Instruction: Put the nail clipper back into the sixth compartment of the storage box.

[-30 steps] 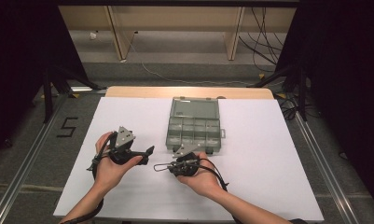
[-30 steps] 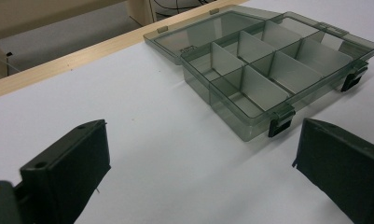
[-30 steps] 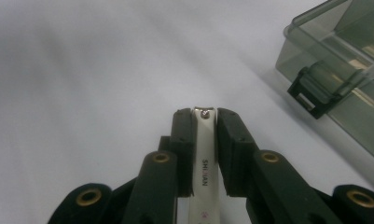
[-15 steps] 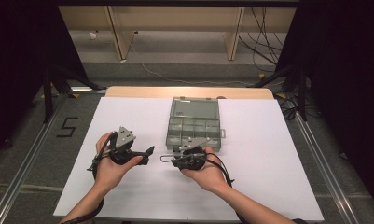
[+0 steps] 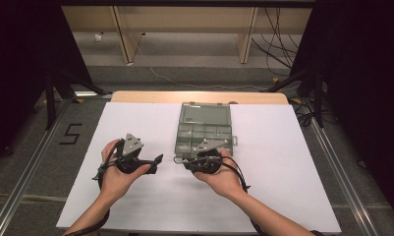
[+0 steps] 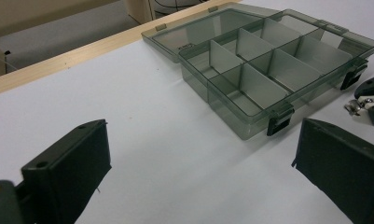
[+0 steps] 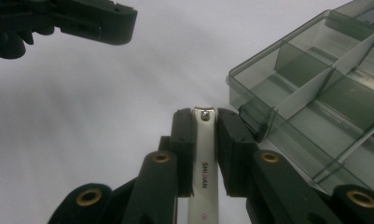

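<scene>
White paper covers the worktop (image 5: 293, 167), with a bare wooden strip showing along its far edge. On it, toward the middle, lies a clear grey plastic box (image 5: 204, 130), lid folded flat open behind it and its divided compartments empty as far as can be seen. The left tongs (image 5: 155, 161) hover just left of the box with jaws wide apart and nothing between them. The right tongs (image 7: 204, 135) are clamped on a nail clipper (image 7: 203, 158), held just off the near corner of the box, above the paper. The clipper is a slim strip of polished metal, gripped flat-side up across its width with the cutting end poking out past the pads. It looks light and rigid, not fragile, but smooth steel is likely to slide or twist between pads. The grip across the narrow sides, near the middle of its length, seems the sound one; taking it by the thin lever end would probably let it pivot.
</scene>
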### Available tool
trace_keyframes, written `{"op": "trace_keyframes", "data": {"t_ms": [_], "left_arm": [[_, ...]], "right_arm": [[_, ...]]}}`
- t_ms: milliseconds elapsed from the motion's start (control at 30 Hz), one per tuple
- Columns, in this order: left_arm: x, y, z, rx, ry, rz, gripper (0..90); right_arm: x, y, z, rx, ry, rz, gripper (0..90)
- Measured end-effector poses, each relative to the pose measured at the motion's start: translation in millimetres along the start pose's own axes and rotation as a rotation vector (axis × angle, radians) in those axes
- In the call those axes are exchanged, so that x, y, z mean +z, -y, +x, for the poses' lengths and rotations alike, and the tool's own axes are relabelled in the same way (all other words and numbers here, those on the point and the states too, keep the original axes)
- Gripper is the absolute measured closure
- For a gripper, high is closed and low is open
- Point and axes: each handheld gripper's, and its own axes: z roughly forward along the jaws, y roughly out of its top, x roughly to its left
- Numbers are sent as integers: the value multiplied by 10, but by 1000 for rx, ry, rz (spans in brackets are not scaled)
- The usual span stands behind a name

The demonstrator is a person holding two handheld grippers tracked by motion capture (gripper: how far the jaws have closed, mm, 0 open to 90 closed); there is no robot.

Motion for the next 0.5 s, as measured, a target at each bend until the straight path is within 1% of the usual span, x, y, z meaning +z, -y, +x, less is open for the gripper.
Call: {"op": "trace_keyframes", "data": {"t_ms": [67,100,133,167,200,300,333,367,400,433,500], "left_arm": [[1,-2,1,4,3,1,26],[1,-2,0,5,3,2,26],[2,-2,-1,5,3,2,26],[3,-1,-3,4,2,2,26],[6,0,-4,4,3,2,26],[11,2,-7,-1,2,3,26],[12,1,-9,-1,3,3,27],[13,0,-7,2,5,6,27],[11,0,-9,4,4,7,27],[12,0,-11,4,4,7,27],[18,1,-18,-1,6,4,27]], "right_arm": [[-16,-21,-9,8,3,-6,777],[-17,-31,-23,2,3,-13,777],[-28,-44,-31,8,6,-14,777],[-34,-56,-44,4,12,-21,777],[-36,-69,-54,10,4,-28,777],[-60,-109,-87,13,8,-35,777],[-67,-119,-101,6,24,-43,777],[-73,-136,-111,14,15,-50,777],[-84,-151,-116,21,24,-53,777],[-94,-164,-131,14,21,-54,777],[-97,-188,-157,5,31,-67,777]]}}
